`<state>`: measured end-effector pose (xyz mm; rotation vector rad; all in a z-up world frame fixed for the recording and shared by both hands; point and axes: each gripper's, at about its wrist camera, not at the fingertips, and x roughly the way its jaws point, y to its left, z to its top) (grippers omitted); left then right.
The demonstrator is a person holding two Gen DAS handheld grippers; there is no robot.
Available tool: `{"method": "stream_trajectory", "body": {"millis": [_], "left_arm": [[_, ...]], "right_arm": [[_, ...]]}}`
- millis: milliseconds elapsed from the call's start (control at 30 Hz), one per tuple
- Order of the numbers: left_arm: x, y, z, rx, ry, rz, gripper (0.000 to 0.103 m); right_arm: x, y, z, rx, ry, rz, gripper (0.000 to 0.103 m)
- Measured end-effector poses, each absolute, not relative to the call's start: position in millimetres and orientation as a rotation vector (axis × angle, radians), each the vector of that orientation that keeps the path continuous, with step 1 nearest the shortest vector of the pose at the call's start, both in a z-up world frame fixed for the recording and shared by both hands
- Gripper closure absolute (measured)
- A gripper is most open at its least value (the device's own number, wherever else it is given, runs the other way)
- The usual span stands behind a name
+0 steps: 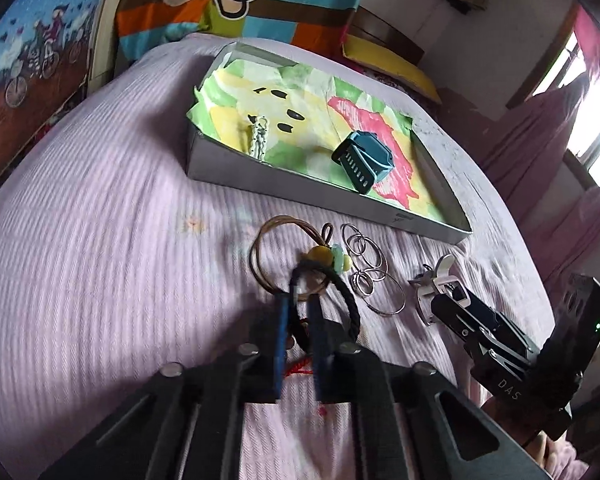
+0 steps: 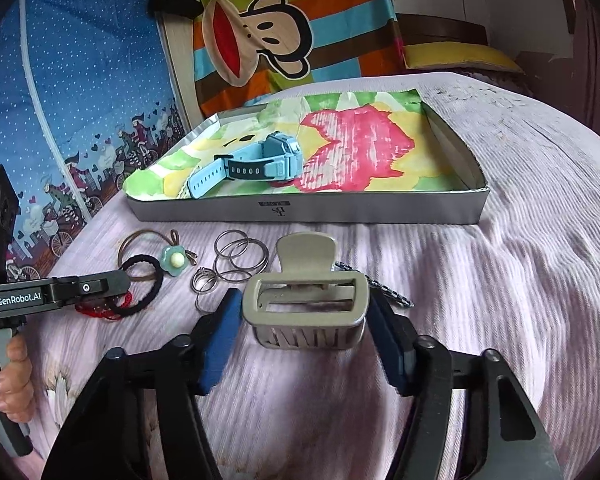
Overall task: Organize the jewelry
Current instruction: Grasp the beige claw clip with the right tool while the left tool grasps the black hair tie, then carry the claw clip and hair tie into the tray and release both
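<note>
Leftmost, the left tongs (image 1: 300, 300) are nearly closed over the black hair tie (image 2: 142, 286) on the bed (image 2: 500, 300). Further right, the right tongs (image 2: 304, 320) bracket the grey hair claw (image 2: 304, 308), pads at its short ends, grip uncertain. Straight ahead of both lies the tray (image 2: 308, 210), long side facing them.

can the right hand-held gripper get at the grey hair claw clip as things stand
Probably yes. The right hand-held gripper is open with the grey hair claw clip already between its blue pads, and nothing lies between them. A patterned hair clip lies just behind.
</note>
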<state>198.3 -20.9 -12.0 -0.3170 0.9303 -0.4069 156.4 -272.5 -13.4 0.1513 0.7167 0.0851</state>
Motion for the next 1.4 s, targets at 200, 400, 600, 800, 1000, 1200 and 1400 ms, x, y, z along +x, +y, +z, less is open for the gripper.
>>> {"method": "stream_trajectory", "body": {"millis": [200, 400, 600, 800, 1000, 1200, 1400], "left_arm": [[190.8, -21.8, -2.4, -0.301, 0.895, -0.406, 0.097], [180.5, -28.7, 12.3, -0.255, 0.847, -0.418, 0.097], [170.8, -35.2, 33.3, -0.219, 0.769, -0.413, 0.097], [175.3, -37.2, 57.6, -0.240, 0.673, -0.384, 0.097], [197.9, -38.6, 68.4, -0.240, 0.590, -0.270, 0.097], [227.3, -52.2, 65.0, -0.188, 0.561, -0.195, 0.097], [247.4, -61.7, 63.3, -0.129, 0.575, -0.194, 0.097]], "right_arm": [[157.0, -273.4, -15.2, 0.159, 0.723, 0.091, 0.046], [155.3, -271.4, -16.3, 0.149, 0.723, 0.093, 0.046], [142.7, -267.9, 2.2, 0.123, 0.643, 0.117, 0.046], [130.5, -267.4, 27.4, 0.105, 0.523, 0.137, 0.046], [146.3, -285.3, 48.8, 0.141, 0.416, 0.098, 0.046], [177.9, -290.5, 53.0, 0.164, 0.407, 0.072, 0.046], [217.8, -288.0, 43.5, 0.184, 0.456, 0.070, 0.046]]}}
